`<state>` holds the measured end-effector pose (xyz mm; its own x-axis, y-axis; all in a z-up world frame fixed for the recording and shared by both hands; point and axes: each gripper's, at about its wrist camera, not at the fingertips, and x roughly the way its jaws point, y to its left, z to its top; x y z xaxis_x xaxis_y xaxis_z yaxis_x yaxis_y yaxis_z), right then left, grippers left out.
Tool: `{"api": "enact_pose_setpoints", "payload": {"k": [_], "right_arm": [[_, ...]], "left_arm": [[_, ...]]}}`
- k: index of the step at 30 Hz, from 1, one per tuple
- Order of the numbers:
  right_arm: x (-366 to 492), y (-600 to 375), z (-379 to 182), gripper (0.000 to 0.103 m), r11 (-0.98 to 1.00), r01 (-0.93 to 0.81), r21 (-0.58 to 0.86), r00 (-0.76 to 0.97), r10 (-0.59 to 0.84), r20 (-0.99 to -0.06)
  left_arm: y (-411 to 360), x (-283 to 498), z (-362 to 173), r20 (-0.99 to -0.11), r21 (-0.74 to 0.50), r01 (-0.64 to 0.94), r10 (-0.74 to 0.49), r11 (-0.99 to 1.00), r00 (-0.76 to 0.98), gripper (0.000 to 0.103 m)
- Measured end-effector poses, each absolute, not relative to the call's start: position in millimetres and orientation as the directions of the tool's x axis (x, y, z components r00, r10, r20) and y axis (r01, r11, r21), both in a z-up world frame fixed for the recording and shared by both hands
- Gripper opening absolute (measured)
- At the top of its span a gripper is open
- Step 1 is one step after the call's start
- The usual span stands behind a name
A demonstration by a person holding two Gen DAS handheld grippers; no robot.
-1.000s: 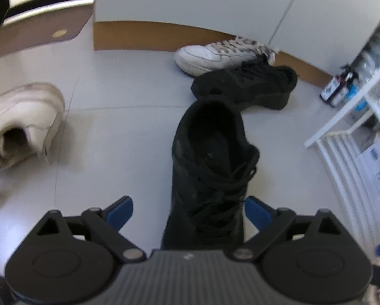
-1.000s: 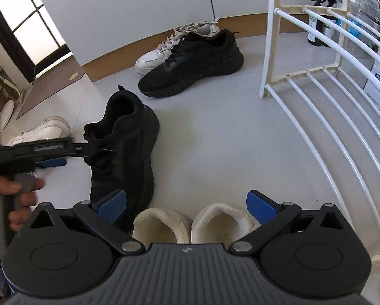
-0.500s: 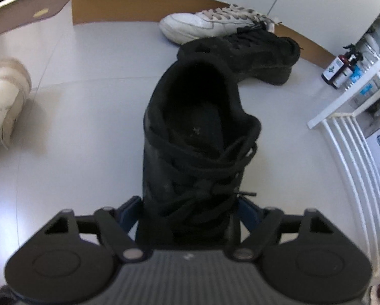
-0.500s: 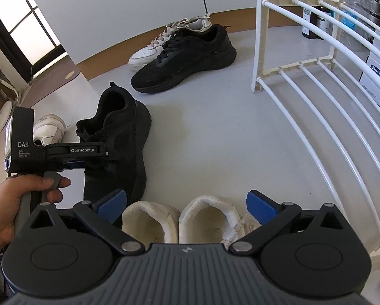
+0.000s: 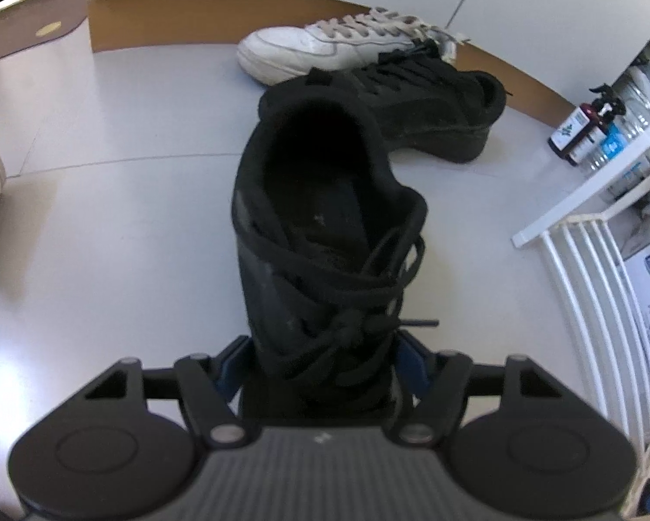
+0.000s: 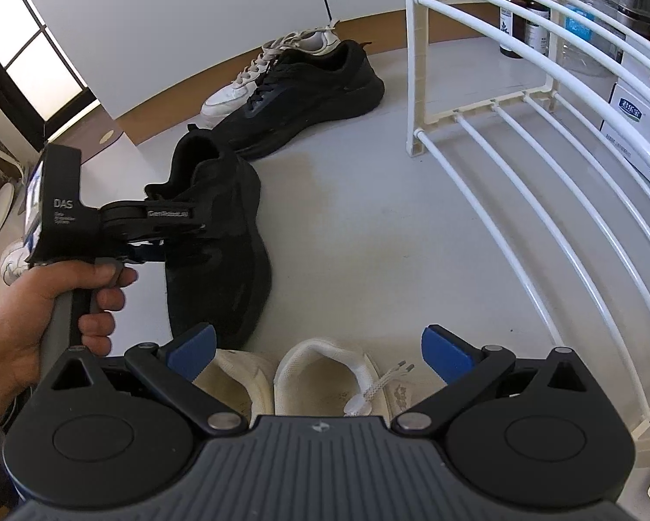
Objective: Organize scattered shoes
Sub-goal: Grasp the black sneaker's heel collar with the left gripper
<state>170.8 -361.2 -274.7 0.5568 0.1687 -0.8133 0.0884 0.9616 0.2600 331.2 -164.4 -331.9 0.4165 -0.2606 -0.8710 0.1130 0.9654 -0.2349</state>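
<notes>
Your left gripper (image 5: 320,360) has just closed on the laced forefoot of the black lace-up sneaker (image 5: 325,234) on the grey floor (image 5: 107,225), while your right gripper (image 6: 318,349) (jaws spread wide) hovers over two cream sneakers (image 6: 320,373) beside the white wire shoe rack (image 6: 542,182).

Looks like a home entryway, probably: shoes (image 6: 299,82) loose on pale floor tiles (image 6: 368,217), a white shoe rack (image 6: 520,165), and cleaning bottles (image 5: 579,130) by the wall.
</notes>
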Motion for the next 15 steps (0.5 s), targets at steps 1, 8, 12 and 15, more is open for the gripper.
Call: {"api": "enact_pose_setpoints", "payload": {"k": [1, 8, 12, 15], "right_arm": [[170.4, -361.0, -274.8, 0.103, 0.962, 0.088, 0.26, 0.557, 0.169, -0.813], [169.2, -361.9, -278.8, 0.103, 0.959, 0.099, 0.266, 0.546, 0.171, -0.82], [169.0, -362.0, -277.8, 0.103, 0.958, 0.098, 0.271, 0.552, 0.174, -0.815], [167.9, -363.6, -279.0, 0.103, 0.956, 0.101, 0.275, 0.55, 0.176, -0.816]], "left_arm": [[-164.6, 332.5, -331.6, -0.867, -0.24, 0.122, -0.269, 0.963, 0.419, 0.07], [-178.1, 340.1, -332.8, -0.862, -0.234, 0.166, -0.283, 0.958, 0.42, 0.069], [-190.0, 343.3, -333.5, -0.864, -0.238, 0.181, -0.293, 0.954, 0.409, 0.069], [-200.0, 342.1, -335.9, -0.858, -0.257, 0.178, -0.309, 0.95, 0.41, 0.069]]}}
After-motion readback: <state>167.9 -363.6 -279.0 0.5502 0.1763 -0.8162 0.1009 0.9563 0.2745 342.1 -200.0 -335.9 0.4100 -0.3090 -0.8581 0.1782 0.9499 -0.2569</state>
